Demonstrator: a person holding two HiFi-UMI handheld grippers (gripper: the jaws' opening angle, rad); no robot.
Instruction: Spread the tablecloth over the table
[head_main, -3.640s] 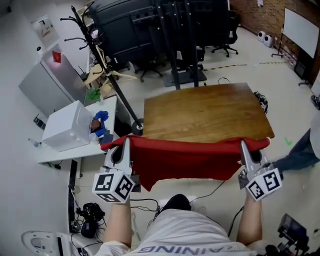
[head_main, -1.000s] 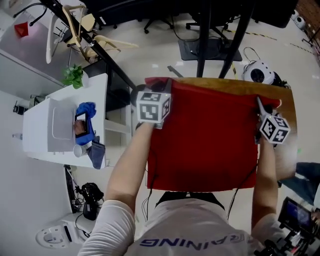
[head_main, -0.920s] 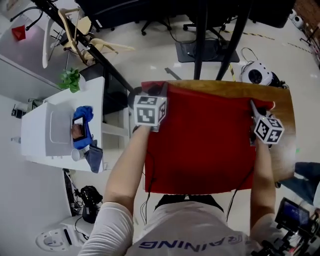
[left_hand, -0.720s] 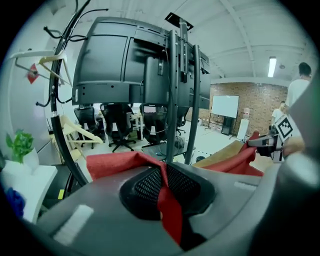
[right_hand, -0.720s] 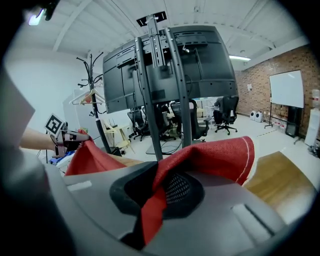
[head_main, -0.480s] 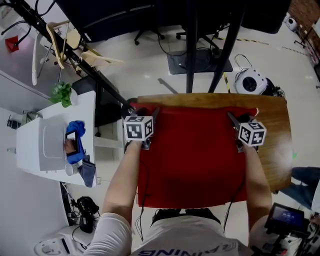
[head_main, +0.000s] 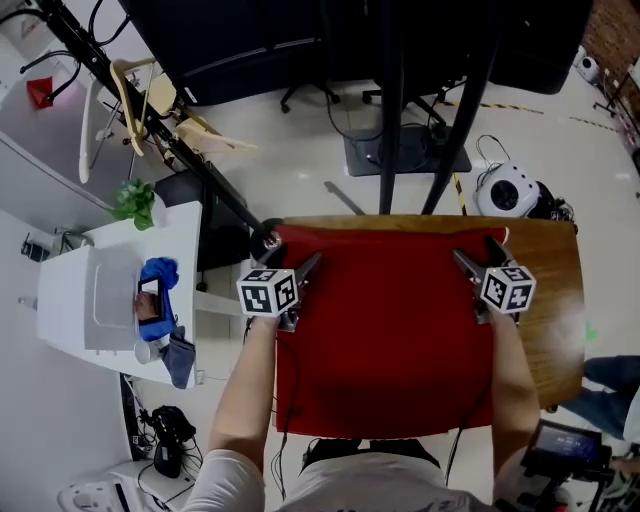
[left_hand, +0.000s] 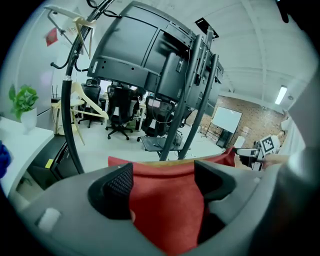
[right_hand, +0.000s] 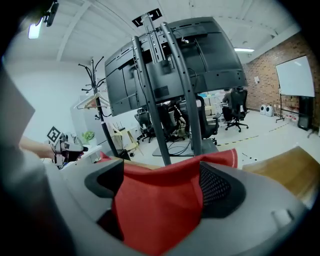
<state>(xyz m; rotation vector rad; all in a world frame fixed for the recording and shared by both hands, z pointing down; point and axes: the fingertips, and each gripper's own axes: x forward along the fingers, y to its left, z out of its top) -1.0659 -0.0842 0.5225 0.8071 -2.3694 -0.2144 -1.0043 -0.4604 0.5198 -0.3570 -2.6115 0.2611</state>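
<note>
With the left tongs (left_hand: 165, 182) and right tongs (right_hand: 160, 182) both opening around the far edge of the red tablecloth (head_main: 390, 330), which lies over the table (head_main: 548, 290) leaving its right strip bare, a pad might snag and rumple it on withdrawal.

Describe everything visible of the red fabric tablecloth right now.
The red fabric tablecloth looks soft and matte, lying flat and mostly smooth on the brown wooden table. It covers the left and middle; a wood strip at the right is bare. The left gripper and right gripper sit near its far corners, jaws opening, with cloth between the pads but not pinched.
</note>
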